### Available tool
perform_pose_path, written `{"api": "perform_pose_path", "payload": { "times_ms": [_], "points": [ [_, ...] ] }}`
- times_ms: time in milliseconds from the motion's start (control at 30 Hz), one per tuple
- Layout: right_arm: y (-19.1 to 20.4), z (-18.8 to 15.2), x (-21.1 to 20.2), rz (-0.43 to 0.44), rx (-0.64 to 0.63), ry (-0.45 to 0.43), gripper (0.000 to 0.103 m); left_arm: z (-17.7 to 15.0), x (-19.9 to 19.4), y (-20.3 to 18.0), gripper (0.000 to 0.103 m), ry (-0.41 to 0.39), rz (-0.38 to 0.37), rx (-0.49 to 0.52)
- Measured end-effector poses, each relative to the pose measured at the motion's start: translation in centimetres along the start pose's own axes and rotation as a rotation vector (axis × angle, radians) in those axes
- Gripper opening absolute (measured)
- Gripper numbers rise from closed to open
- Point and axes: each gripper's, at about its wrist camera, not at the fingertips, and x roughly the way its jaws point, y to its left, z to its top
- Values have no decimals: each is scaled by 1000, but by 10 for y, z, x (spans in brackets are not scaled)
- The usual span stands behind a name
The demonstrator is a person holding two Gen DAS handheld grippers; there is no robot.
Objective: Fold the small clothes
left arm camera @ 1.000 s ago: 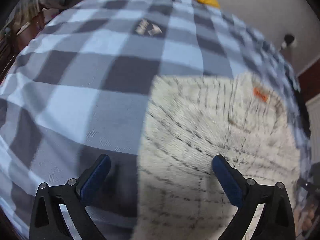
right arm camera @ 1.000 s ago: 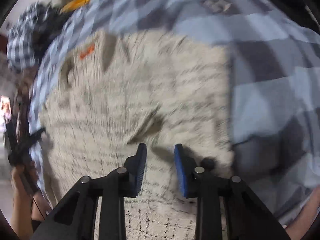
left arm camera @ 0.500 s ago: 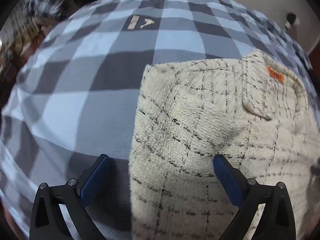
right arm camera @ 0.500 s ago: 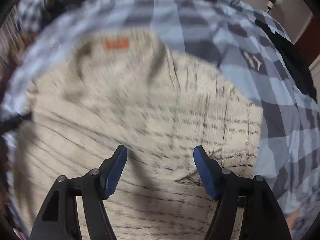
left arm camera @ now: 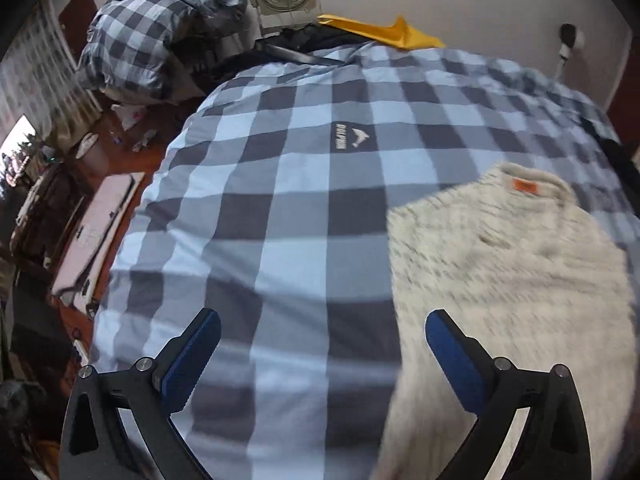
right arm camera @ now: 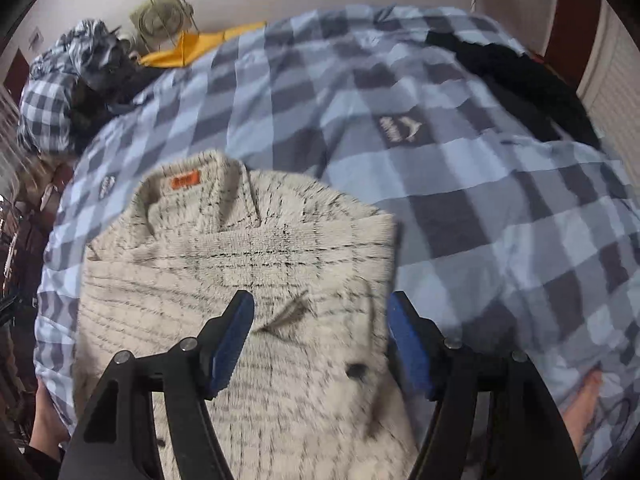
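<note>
Now both grippers hang spread and empty above the bed (left arm camera: 280,184), where the cream checked fleece (right arm camera: 240,280) lies folded, collar away: right gripper (right arm camera: 320,336) directly over its near right edge, left gripper (left arm camera: 322,354) off its left side over bare duvet.

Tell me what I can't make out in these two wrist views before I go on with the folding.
- Cream garment: its near hem is cut off by the bottom edge and the right gripper in the right wrist view; how many folds it has stays unclear.
- Same garment in the left wrist view: motion blur smears the weave, and the open left gripper covers its lower corner.
- Orange label: text too small.
</note>
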Motion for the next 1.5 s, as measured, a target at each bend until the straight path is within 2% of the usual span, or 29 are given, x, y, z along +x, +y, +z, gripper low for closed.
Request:
{"api": "perform_pose_path", "payload": {
  "times_ms": [233, 400, 600, 700, 800, 867, 967, 1100, 1200, 1267, 1367, 1433, 1500],
  "points": [
    [13, -44, -44, 85, 36, 118, 66, -77, -69, -14, 103, 111, -94, 49],
    [19, -79, -68, 87, 39, 207, 66, -148, -97, -23, 103, 204, -151, 88],
    [12, -138, -74, 45, 39, 341, 66, -236, -81, -29, 103, 397, -225, 143],
    [6, -170, -64, 5, 7, 410, 66, -268, -59, -30, 103, 529, -205, 166],
    [-3, -199, -44, -41, -35, 484, 66, -295, -38, -35, 103, 624, -190, 168],
    [-13, -217, -27, -68, -66, 535, 66, -306, -30, -39, 103, 661, -199, 163],
    [-29, -241, 0, -58, -68, 642, 66, -320, -25, -44, 103, 687, -214, 188],
    [-45, -269, 34, -55, -47, 774, 66, -342, -12, -42, 103, 763, -190, 211],
    [-51, -280, 52, -69, -58, 836, 66, -356, -3, -40, 103, 823, -167, 203],
    [-55, -286, 62, -76, -66, 865, 66, -360, 0, -40, 103, 832, -159, 210],
    [-61, -296, 75, -56, -50, 934, 66, -364, 4, -40, 103, 806, -156, 220],
    [-65, -301, 82, -46, -32, 966, 66, -358, 8, -39, 98, 785, -163, 218],
    [-66, -300, 86, -40, -18, 959, 66, -354, 5, -44, 68, 760, -168, 232]
  ]
}}
